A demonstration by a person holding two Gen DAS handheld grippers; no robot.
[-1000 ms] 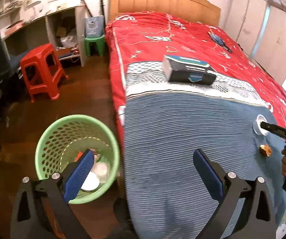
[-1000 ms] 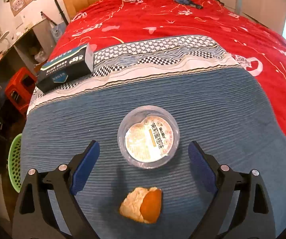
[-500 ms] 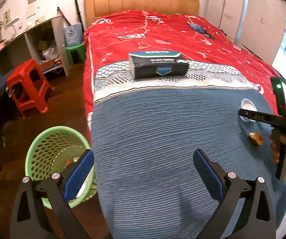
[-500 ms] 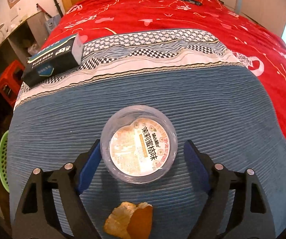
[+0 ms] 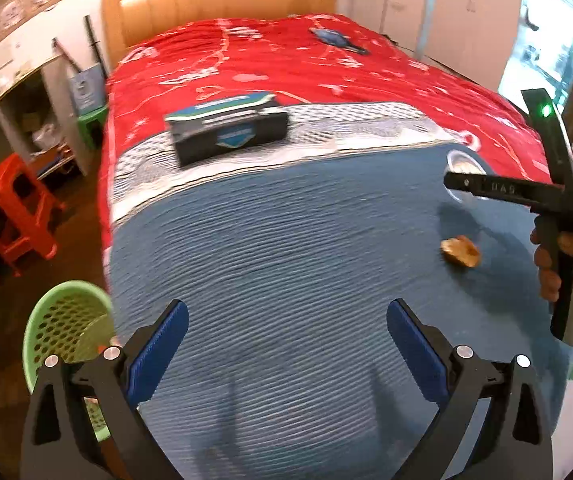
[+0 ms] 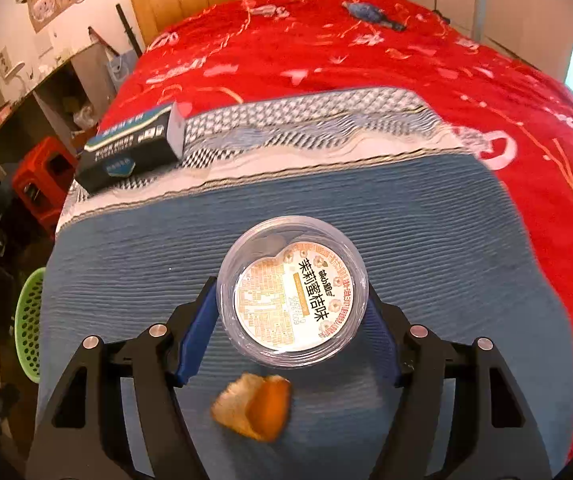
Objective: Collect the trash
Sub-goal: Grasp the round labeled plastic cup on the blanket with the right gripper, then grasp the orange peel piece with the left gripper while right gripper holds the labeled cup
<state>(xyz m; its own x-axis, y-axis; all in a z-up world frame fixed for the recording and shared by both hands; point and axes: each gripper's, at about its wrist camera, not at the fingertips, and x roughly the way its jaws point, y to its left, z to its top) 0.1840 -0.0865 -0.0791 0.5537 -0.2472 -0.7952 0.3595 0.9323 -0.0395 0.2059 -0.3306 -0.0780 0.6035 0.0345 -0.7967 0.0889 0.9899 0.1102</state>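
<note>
Closing in on the clear plastic cup (image 6: 292,292) at centre frame of the right wrist view, right gripper (image 6: 292,312) jaws narrowing with the cup between them, blue pads (image 6: 196,332) right at its wall on both sides, though hard to say whether pressing yet. Sitting on the blue blanket (image 6: 126,264), that cup, printed foil lid facing up. Just below it, lower centre, the orange peel (image 6: 252,406), loose on the blanket and uncollected. Over in the left wrist view, left gripper (image 5: 286,344) spread wide and holding nothing, hovering over the blanket, with the green basket (image 5: 52,320) down at lower left on the floor. Dark box (image 6: 134,148) up at upper left, well apart from all this. Risks from here, as a judgement: thin round wall, so squeezing too hard likely buckles it, and pads landing off-centre could let it squirt forward or tilt; soft bedding underneath giving way, making a slip likelier; basket well apart, so a weak hold could drop it short.
</note>
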